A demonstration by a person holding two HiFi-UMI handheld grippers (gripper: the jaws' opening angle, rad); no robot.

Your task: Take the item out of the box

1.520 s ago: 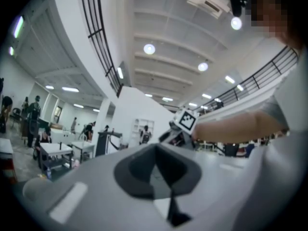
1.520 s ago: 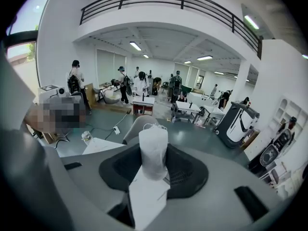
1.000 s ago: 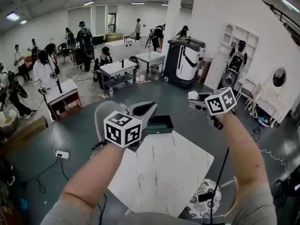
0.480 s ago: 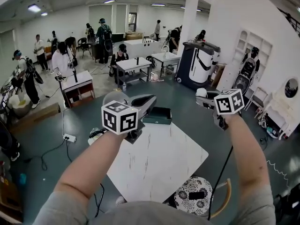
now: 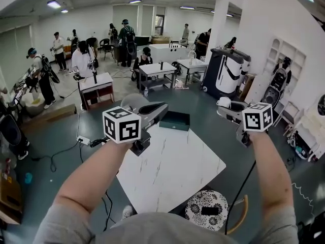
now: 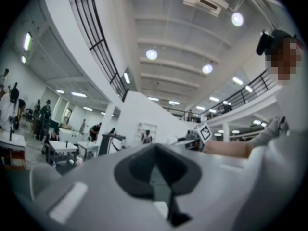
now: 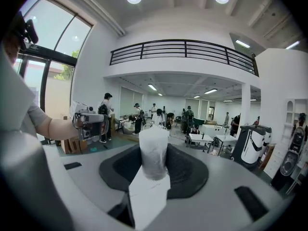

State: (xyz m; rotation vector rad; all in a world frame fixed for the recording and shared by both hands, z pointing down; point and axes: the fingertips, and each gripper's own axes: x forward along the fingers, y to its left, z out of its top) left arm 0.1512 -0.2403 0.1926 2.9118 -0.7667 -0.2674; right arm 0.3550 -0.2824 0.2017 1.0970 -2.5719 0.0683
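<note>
A dark green box point(image 5: 174, 120) lies at the far edge of the white marble table point(image 5: 172, 166). My right gripper point(image 5: 225, 107) is held up in the air to the right of the table, shut on a white item point(image 5: 222, 102). In the right gripper view the white item point(image 7: 153, 150) is a pale plastic-wrapped piece with a white card under it, standing up between the jaws of the right gripper point(image 7: 153, 177). My left gripper point(image 5: 158, 108) hovers above the table's left far corner, close to the box. In its own view the left gripper point(image 6: 156, 174) has its jaws together with nothing between them.
A stool with a patterned seat point(image 5: 210, 210) stands at the table's near right corner. A cable and power strip point(image 5: 84, 141) lie on the floor to the left. Several people, small tables point(image 5: 157, 70) and a large white and black machine point(image 5: 227, 75) fill the hall beyond.
The head view has swung left, so the table and box sit further right and lower. Both grippers stay raised; the right one with the white item has drifted right, away from the box.
</note>
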